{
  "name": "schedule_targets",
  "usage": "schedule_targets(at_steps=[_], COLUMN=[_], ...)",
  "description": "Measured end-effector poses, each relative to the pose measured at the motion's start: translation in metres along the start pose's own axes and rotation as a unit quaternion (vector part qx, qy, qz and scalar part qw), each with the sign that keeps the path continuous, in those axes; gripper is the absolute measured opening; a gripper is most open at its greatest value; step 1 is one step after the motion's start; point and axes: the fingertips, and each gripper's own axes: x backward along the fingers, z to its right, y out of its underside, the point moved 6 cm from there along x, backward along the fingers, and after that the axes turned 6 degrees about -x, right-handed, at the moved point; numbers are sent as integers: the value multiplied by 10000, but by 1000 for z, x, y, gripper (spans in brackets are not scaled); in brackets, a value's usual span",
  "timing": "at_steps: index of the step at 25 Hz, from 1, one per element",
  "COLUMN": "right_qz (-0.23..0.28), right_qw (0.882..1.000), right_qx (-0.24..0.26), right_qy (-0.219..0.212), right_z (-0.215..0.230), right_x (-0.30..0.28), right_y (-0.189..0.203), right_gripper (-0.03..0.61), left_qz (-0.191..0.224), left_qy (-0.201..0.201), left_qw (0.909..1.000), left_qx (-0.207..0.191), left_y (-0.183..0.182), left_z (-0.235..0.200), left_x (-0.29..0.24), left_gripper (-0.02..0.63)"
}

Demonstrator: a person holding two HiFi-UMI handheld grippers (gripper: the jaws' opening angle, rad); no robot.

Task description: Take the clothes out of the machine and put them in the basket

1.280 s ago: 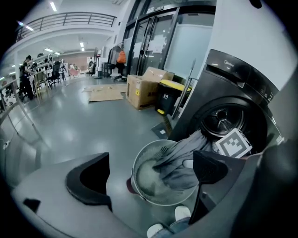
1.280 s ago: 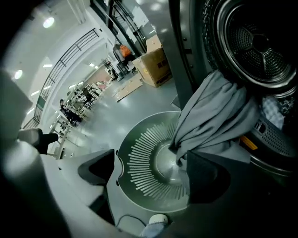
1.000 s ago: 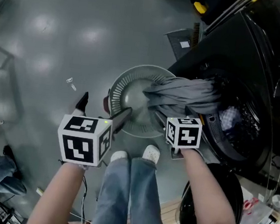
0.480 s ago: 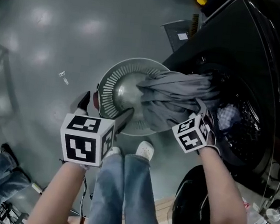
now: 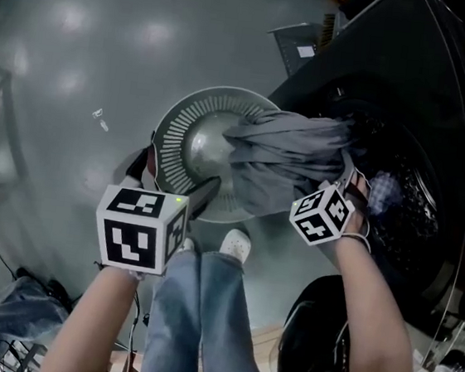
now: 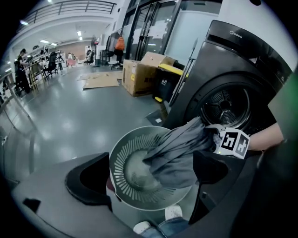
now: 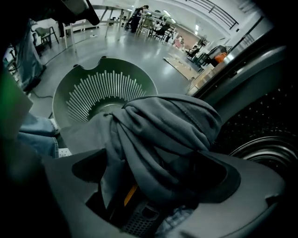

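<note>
Above the basket (image 5: 171,128) on the floor, the right gripper (image 7: 156,174) has just been opening, garment (image 5: 282,157) loose between its jaws; left gripper (image 6: 151,174) gapes empty.

Out across a glossy grey floor (image 6: 70,121), bright with lamp glare. Far back, cardboard boxes (image 6: 139,72), with flattened cardboard (image 6: 100,82) just beside. Off left, desks (image 6: 35,69) under strip lights (image 6: 79,34); behind the boxes, tall glass panels (image 6: 149,23).

My left gripper (image 5: 170,184) sits lower left in the head view, tilted steeply down, jaws wide apart, empty. My right gripper (image 5: 348,186), right of centre, has just been opening its jaws; grey cloth (image 7: 158,135) lies draped between them.
</note>
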Motion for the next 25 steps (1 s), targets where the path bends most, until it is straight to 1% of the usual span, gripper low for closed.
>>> schedule_targets(at_steps=[1, 3, 5, 6, 7, 8, 9, 10, 11, 12, 13, 15, 18, 20, 25], right_qz=[-85, -292, -470, -509, -511, -478, -414, -335, -265, -218, -183, -62, 349, 647, 1319], right_qw=[9999, 9988, 9956, 9943, 9941, 9944, 9942, 9927, 9897, 9853, 9796, 9645, 9376, 9227, 8913], right_qx=[-57, -385, -785, -889, -918, -931, -993, -1144, -1381, -1676, -1997, -2640, -3455, -3790, -4281], right_qy=[21, -7, -204, -280, -273, -173, -10, 160, 259, 241, 140, -43, -161, -295, -698], right_z=[2, 9, 14, 16, 18, 21, 24, 28, 32, 34, 34, 33, 35, 32, 20], right_x=[-5, -17, -25, -27, -27, -27, -24, -21, -18, -16, -14, -11, 1, 12, 39], right_y=[2, 9, 14, 15, 14, 13, 12, 12, 13, 13, 13, 12, 9, 3, -29], right_gripper=[575, 575, 575, 575, 575, 571, 537, 423, 279, 173, 97, 74, 68, 67, 67], left_qz=[-9, -22, -37, -48, -54, -48, -41, -40, -40, -41, -45, -60, -50, -37, 31], left_qy=[-1, -3, -10, -19, -33, -47, -55, -50, -32, -9, 12, 41, 58, 64, 92], left_qw=[10000, 10000, 9999, 9999, 9999, 9999, 10000, 10000, 10000, 10000, 10000, 10000, 10000, 10000, 9999], left_qx=[-10, -71, -143, -158, -149, -117, -70, -17, 24, 40, 30, -20, -53, -57, -78], left_y=[0, -1, -1, -1, 0, 0, 1, 2, 3, 4, 4, 5, 4, 3, -1], left_z=[1, 4, 5, 5, 4, 3, 2, 2, 3, 5, 6, 8, 7, 5, -1], left_x=[-2, -5, -8, -9, -11, -12, -13, -13, -13, -13, -13, -11, -6, -2, 8], left_gripper=[565, 565, 565, 565, 565, 565, 565, 565, 565, 565, 565, 565, 565, 565, 565])
